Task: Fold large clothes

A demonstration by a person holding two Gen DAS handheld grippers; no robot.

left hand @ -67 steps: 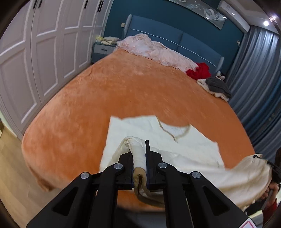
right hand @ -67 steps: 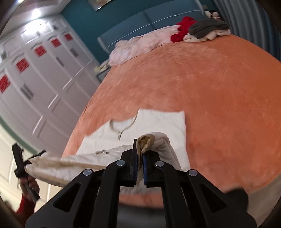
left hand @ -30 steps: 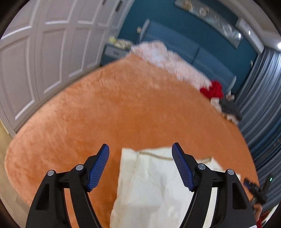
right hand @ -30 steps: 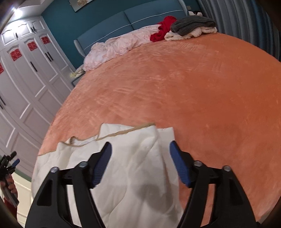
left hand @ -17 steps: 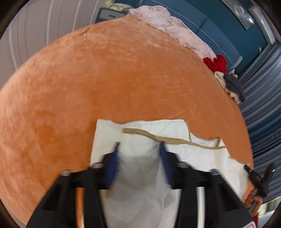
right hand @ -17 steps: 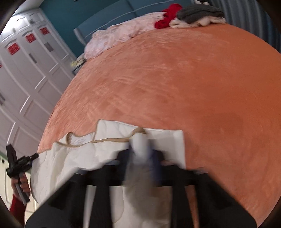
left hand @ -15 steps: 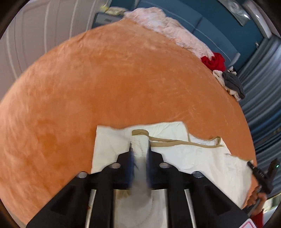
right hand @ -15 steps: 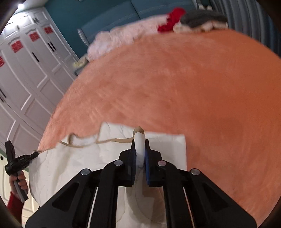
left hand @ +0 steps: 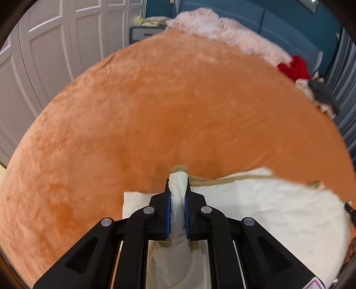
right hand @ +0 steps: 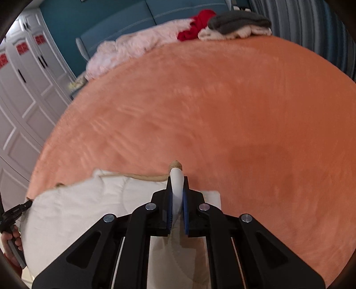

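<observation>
A large cream quilted garment with tan trim lies at the near edge of the orange bed. My left gripper is shut on a pinched fold of its trimmed edge at the garment's left end. My right gripper is shut on a fold of the same trimmed edge at the right end of the garment. The cloth between the grippers sags in a lifted span. The left gripper also shows at the left edge of the right wrist view.
White wardrobe doors stand left of the bed. A pink blanket, a red garment and a grey and cream pile lie by the blue headboard. Striped curtains hang on the right.
Both grippers let go of the lower edge, opened over the flat garment, then shut on its trimmed top edge. They now lift it and move it forward over the bed.
</observation>
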